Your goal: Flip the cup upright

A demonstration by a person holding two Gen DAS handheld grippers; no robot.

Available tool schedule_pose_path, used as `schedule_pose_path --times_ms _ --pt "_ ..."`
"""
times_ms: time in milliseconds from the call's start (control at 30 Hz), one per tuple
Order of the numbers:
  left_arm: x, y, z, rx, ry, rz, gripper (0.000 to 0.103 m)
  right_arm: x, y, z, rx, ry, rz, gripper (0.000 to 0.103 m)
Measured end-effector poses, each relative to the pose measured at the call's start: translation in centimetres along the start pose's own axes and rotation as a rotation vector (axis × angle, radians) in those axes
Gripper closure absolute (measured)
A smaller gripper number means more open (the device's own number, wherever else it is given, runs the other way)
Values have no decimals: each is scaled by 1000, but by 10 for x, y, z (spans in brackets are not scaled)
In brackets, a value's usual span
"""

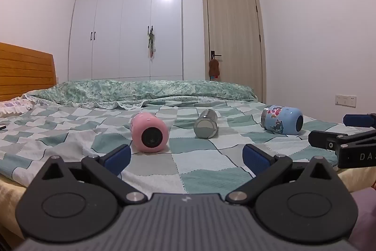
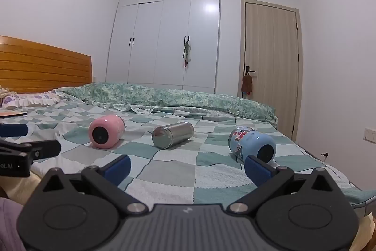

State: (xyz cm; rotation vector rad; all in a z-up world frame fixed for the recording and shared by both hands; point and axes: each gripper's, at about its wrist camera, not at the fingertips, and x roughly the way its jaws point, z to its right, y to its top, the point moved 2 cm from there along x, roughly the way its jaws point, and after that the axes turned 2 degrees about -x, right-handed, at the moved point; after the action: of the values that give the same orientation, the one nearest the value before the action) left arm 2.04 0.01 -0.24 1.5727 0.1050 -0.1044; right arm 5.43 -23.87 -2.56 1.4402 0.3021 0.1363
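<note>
Both grippers hover low over the near edge of the bed, jaws spread wide and holding nothing: the left gripper looks down the quilt with the pink cup just ahead and a little to its left, while the right gripper sits further right, its right blue pad overlapping the blue cup in that view, though whether it touches I cannot tell. Three cups lie toppled on their sides in a loose row across the bed, well apart from one another, bases turned roughly toward the cameras; which one the task means is not stated, and none is upright yet. That sideways pose is probably why the grippers come in flat and level, to take a barrel across its width before tipping it up. The pink cup is squat and rounded with a matte skin and a dark circular base. The steel cup between the other two is a slimmer, plain cylinder, mirror-bright and likely slippery under the pads. The blue cup is a stout barrel printed with red and dark cartoon patches, a metal band at its far end. Beneath them the patchwork quilt of green, grey and white squares is soft and rumpled, a poor footing for a cup stood on end.
</note>
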Motion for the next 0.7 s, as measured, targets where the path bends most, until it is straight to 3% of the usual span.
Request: schedule_pose_path --times_ms 700 --pt "-2 2 -3 -15 -7 17 0 0 -1 -1 -6 -1 0 0"
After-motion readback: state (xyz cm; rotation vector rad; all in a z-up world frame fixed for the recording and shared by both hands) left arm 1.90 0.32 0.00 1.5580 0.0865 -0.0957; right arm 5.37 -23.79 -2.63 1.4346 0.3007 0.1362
